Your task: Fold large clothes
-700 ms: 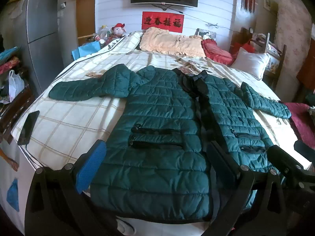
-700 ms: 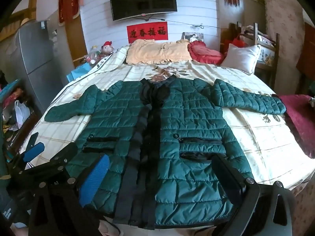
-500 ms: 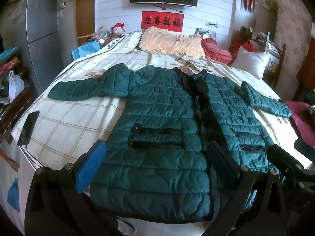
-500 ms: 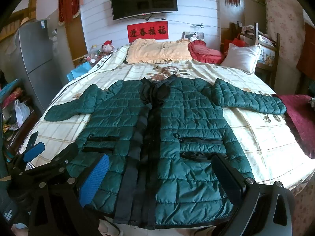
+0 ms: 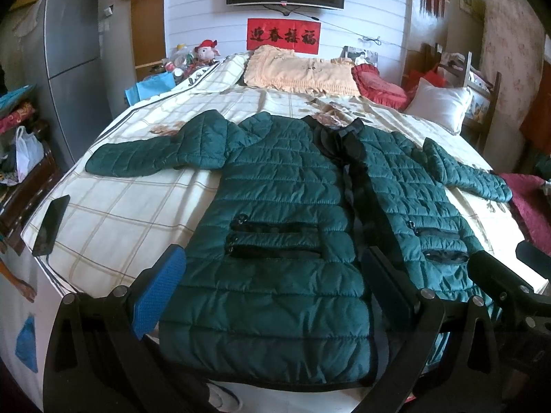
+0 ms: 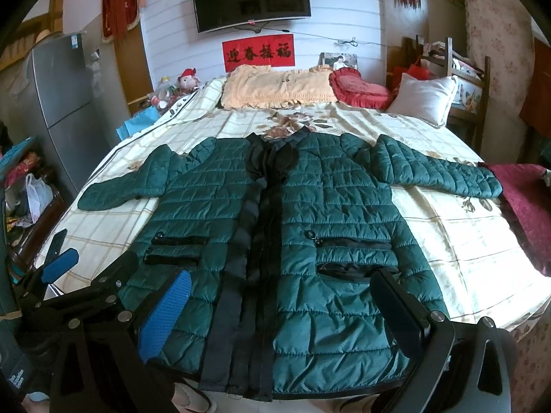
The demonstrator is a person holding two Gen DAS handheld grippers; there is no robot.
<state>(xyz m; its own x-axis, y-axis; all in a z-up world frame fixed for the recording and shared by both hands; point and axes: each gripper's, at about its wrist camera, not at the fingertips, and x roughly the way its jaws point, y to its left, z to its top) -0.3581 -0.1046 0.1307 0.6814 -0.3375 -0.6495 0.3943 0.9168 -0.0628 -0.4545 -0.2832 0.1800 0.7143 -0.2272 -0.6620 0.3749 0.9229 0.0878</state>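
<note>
Both claws, left gripper (image 5: 272,285) and right gripper (image 6: 286,306), are gaping wide, seemingly hovering over the quilted, puffy green jacket (image 6: 296,227) lying ahead on the checked cream bedsheet (image 5: 131,220).

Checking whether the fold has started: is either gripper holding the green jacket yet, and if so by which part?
Nothing is held. The left gripper and right gripper are both open above the hem end of the green jacket, which lies spread flat on the bed.

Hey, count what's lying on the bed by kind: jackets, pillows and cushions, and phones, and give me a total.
Jacket: 1, the green quilted jacket, spread flat.
Pillows and cushions: 3, the peach pillow, red cushion, white pillow.
Phone: 1, the black phone at the bed's edge.
Total: 5
</note>
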